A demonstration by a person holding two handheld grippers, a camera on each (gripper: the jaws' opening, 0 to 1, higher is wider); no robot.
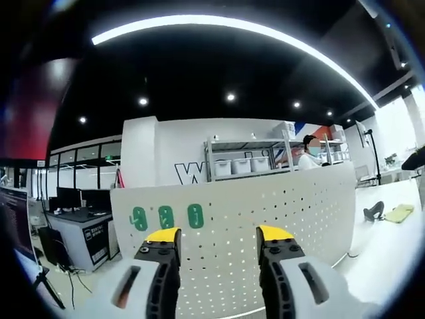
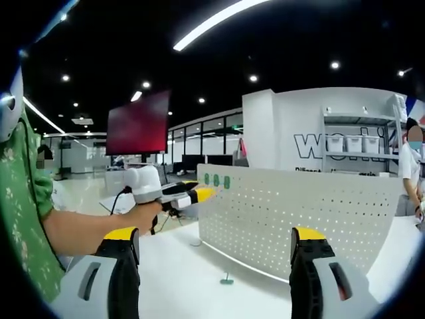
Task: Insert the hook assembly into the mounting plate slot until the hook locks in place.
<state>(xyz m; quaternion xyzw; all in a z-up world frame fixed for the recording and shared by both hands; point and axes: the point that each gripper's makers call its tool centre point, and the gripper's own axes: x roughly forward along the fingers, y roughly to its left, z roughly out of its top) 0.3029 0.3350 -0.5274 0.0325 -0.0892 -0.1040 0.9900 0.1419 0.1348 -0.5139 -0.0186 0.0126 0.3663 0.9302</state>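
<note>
Left gripper (image 1: 218, 238): jaws stood wide apart with nothing between them, yellow tips aimed at the pegboard just ahead; in the right gripper view it (image 2: 199, 194) came in from the left, held in a person's hand (image 2: 143, 214), its yellow tips close to the board's upper left corner, touching or not I could not tell.
Right gripper (image 2: 217, 242): jaws spread wide, holding nothing, hanging above the table and facing the board's front.
Pegboard (image 1: 265, 212): white perforated plate standing upright on the table, seen also in the right gripper view (image 2: 299, 219).
Hooks (image 1: 166, 216): 3 green pieces sat in a row near the board's top left edge; in the right gripper view they (image 2: 216, 180) showed as 3 small green marks at the same corner, beside the left gripper's tips. Whether they were locked in I could not tell.
Small green part (image 2: 227, 280): lay on the table in front of the board's base, apart from both grippers; too small to identify.
Table (image 2: 192, 272): white surface under the board.
Dark object (image 1: 374, 211): rested on the table to the right of the board, next to a yellow cloth (image 1: 400, 213).
Sleeve (image 2: 23, 212): green patterned cloth at the left of the right gripper view.
Background: shelves with white bins (image 1: 242, 166) stood behind the board.
</note>
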